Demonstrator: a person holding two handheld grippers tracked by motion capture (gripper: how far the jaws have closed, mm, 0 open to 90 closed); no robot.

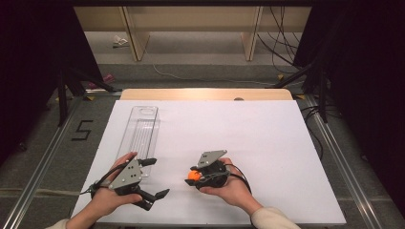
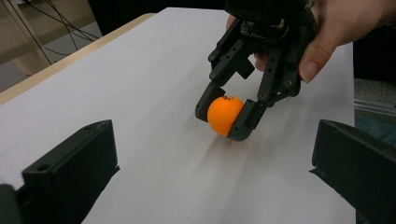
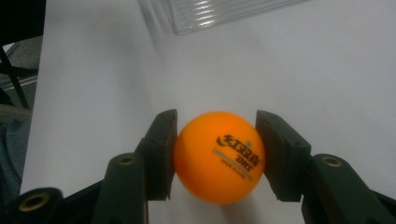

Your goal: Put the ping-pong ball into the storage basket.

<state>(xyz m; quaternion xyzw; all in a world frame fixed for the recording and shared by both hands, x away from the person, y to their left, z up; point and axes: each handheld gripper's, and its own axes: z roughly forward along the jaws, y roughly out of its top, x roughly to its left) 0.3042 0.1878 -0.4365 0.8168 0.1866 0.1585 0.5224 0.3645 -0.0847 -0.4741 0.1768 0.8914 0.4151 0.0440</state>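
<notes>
Right gripper (image 1: 192, 175) clamping an orange ball (image 1: 193, 175); left gripper (image 1: 155, 177) gaping wide, holding nothing.

Jaws are pressing both sides of the ball (image 3: 219, 156), lower centre of the high view, on the white table (image 1: 248, 138). The ball is round, no long axis; its black print is facing the right gripper's camera. A clear tray (image 1: 141, 133) is lying lengthwise at upper left.

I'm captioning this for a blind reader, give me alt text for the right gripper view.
An orange ping-pong ball with black printed lettering is clamped between the two black jaws of the right hand-held gripper above a white table surface. A clear plastic tray lies beyond.
</notes>
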